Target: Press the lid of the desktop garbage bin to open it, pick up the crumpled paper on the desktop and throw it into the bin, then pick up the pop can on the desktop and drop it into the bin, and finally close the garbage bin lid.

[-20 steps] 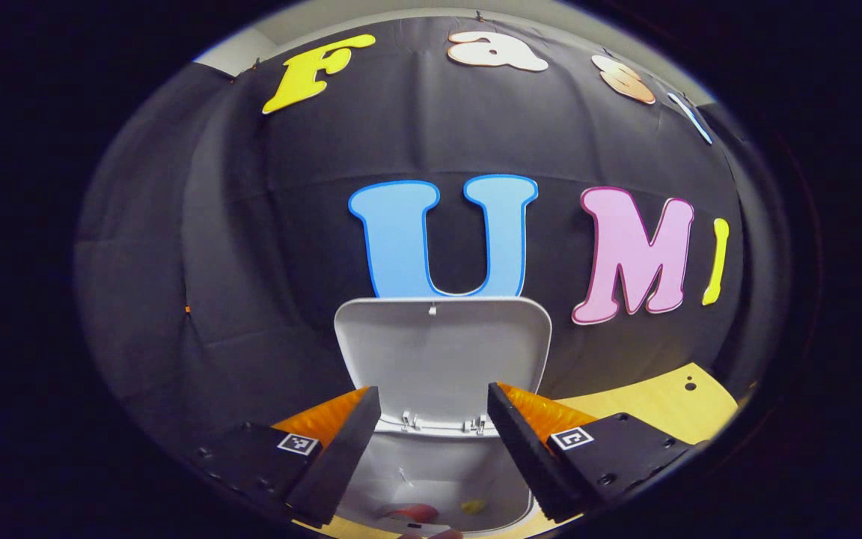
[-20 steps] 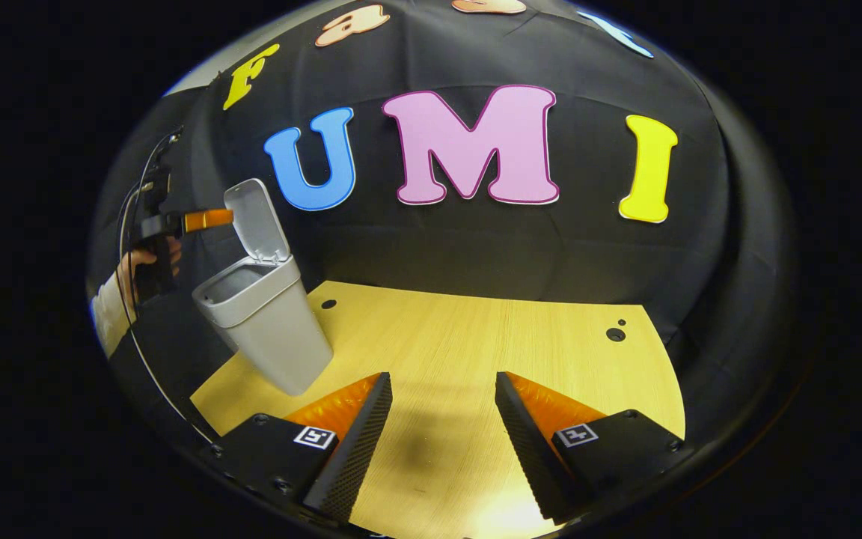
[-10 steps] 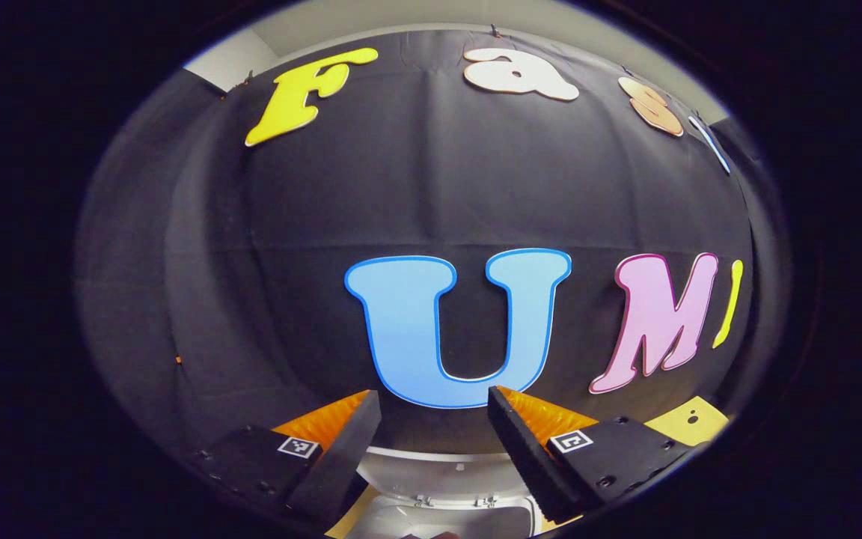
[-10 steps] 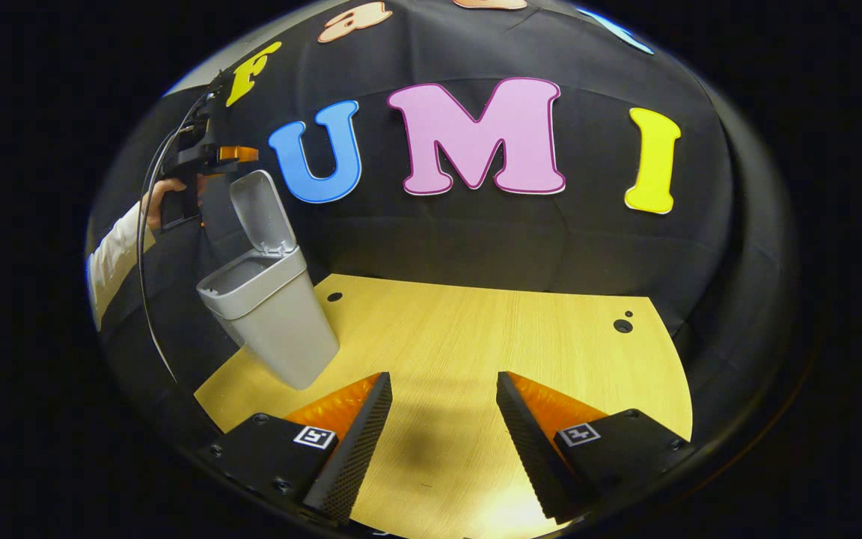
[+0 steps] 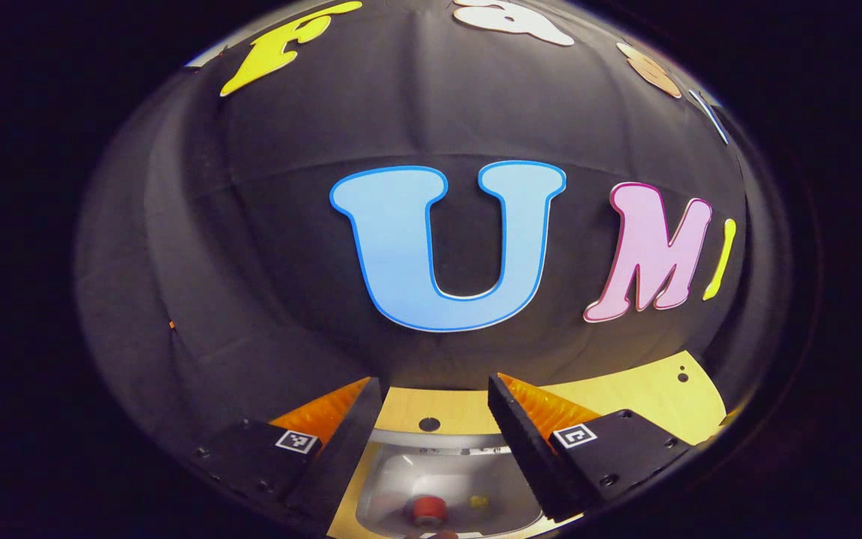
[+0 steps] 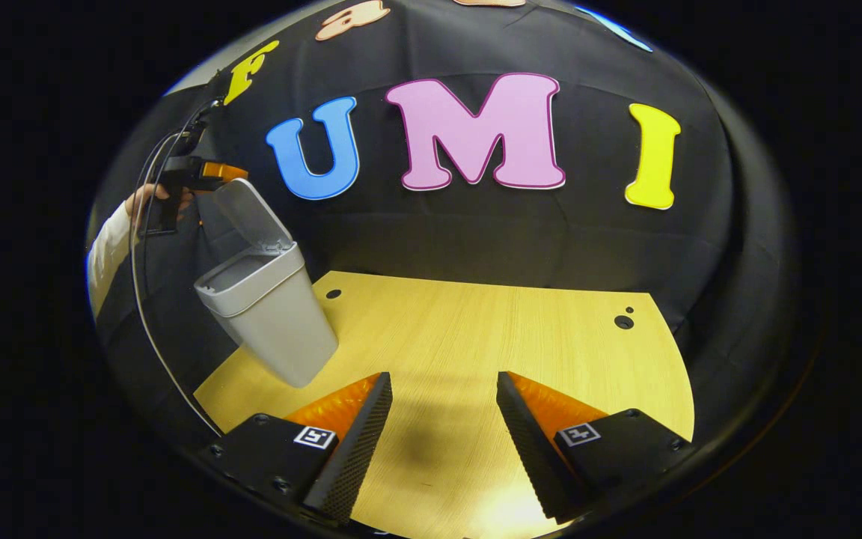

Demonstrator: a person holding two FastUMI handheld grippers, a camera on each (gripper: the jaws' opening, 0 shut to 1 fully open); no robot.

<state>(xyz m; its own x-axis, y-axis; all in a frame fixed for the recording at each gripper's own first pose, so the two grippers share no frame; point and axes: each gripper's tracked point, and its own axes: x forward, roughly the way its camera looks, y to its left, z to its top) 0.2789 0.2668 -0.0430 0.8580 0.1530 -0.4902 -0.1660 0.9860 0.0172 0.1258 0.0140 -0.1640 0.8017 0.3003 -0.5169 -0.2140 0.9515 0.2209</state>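
The grey desktop bin [image 6: 270, 322] stands at the table's left end. Its lid [image 6: 248, 213] is raised and leans over the mouth. My left gripper [image 6: 223, 174] is at the lid's top edge, held by a hand [image 6: 153, 201]. Looking down between its open fingers, my left gripper [image 5: 432, 385] hovers above the bin's inside [image 5: 446, 486]. A red pop can [image 5: 429, 510] and a small yellow scrap [image 5: 480, 500] lie at the bottom. My right gripper [image 6: 442, 415] hangs open over the bare table, holding nothing.
The light wooden table [image 6: 476, 337] has small round holes [image 6: 623, 322] near its back edge, one just behind the bin [image 5: 429, 424]. Black cloth walls close in the back and sides. A cable [image 6: 139, 299] loops down from the left gripper.
The left gripper rose over the upright lid's top edge and tipped downward, bringing the bin's inside into view. The lid leans further over the bin. The right gripper stayed put.
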